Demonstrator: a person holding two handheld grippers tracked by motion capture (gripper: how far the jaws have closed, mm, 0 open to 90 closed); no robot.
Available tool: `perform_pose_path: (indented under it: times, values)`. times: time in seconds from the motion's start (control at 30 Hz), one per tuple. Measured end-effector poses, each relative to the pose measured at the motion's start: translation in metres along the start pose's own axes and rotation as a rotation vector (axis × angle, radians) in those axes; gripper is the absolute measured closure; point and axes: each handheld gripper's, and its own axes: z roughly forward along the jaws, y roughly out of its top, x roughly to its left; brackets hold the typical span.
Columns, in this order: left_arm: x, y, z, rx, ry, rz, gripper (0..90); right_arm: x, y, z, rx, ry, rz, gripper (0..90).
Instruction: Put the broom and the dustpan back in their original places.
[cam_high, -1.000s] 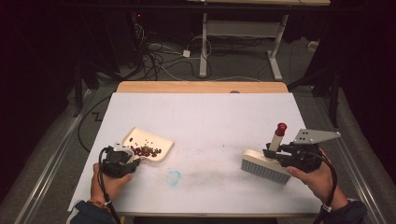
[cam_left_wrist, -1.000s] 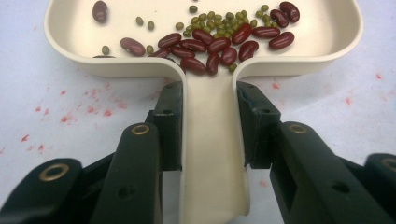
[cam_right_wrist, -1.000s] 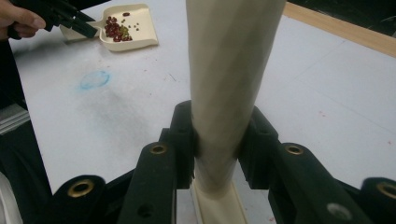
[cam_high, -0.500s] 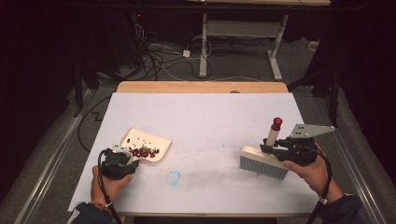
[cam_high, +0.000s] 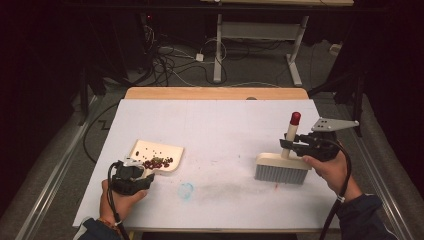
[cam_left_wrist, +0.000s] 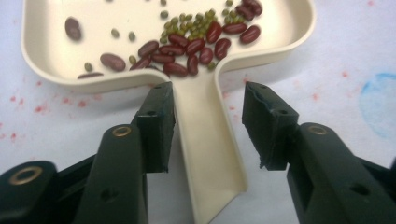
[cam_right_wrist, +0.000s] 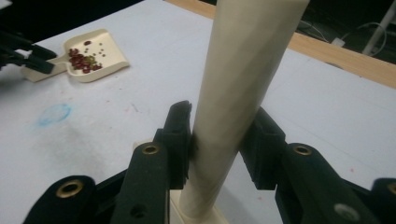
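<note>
Sweeping done, tools being set down. Dustpan (cam_high: 156, 156) flat on white table cover (cam_high: 220, 125), near-left, red and green beans (cam_left_wrist: 196, 44) heaped by handle root. Left gripper (cam_left_wrist: 208, 123) has just been opening: jaws spread, dustpan handle between them, far pad clear of it, no grip. Brush (cam_high: 281, 167) stands bristles-down, near-right, handle upright. Right gripper (cam_right_wrist: 220, 144) jaws just easing apart, pads seemingly still touching handle both sides. Next, I judge: open right jaws wider, back both hands straight off without tipping brush or nudging pan.

A lab: cables (cam_high: 170, 60) on the floor (dark room).
</note>
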Motion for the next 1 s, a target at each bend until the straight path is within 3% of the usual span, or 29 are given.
perform_pose_path:
  times: [0.27,0.4,0.5,0.73,0.8,0.83,0.9,1.0]
  values:
    - [-0.005,-0.002,-0.011,-0.128,0.011,0.071,37.1,-0.018,0.007,0.037,0.045,-0.088,0.097,62.9]
    - [-0.014,-0.002,-0.013,-0.169,0.008,0.145,31.2,-0.028,0.005,0.055,0.076,-0.141,0.129,61.8]
    - [-0.018,-0.003,-0.015,-0.191,0.015,0.176,29.0,-0.034,0.005,0.068,0.113,-0.173,0.138,60.6]
    - [-0.010,-0.005,-0.020,-0.224,0.038,0.172,26.6,-0.049,0.003,0.096,0.172,-0.211,0.158,58.9]
    - [-0.006,-0.006,-0.021,-0.210,0.095,0.186,26.5,-0.050,0.002,0.102,0.183,-0.233,0.159,58.0]
    - [-0.004,-0.006,-0.021,-0.212,0.120,0.184,26.6,-0.050,0.002,0.104,0.178,-0.257,0.154,56.7]
    - [0.002,-0.007,-0.023,-0.211,0.123,0.171,28.3,-0.049,0.003,0.104,0.156,-0.326,0.143,53.7]
    - [0.010,-0.010,-0.024,-0.212,0.116,0.154,31.3,-0.049,0.005,0.100,0.091,-0.357,0.155,51.8]
